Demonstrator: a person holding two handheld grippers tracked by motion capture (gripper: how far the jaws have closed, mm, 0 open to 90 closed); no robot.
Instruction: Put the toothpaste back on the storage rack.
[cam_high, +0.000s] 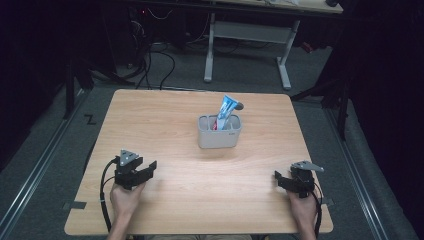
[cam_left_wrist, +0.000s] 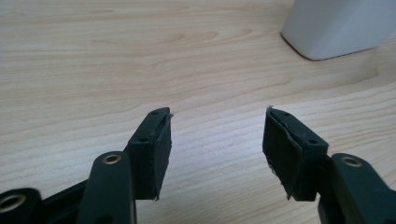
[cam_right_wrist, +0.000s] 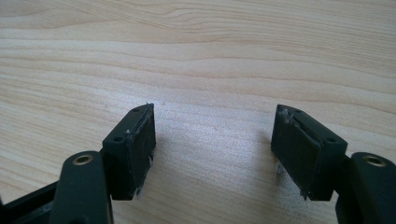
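Both jaws empty, holder (cam_high: 220, 132) well beyond, toothpaste (cam_high: 226, 113) inside

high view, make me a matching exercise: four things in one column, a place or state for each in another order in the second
Things:
1. toothpaste tube
2. grey holder
3. left hand-held gripper
4. right hand-held gripper

Places or states:
A. open, near the table's right front edge
B. stands at the middle of the table
C. open, near the table's left front edge
D. sticks up out of the holder, leaning

Pairs: 1-D, 2-B, 3-C, 4-A
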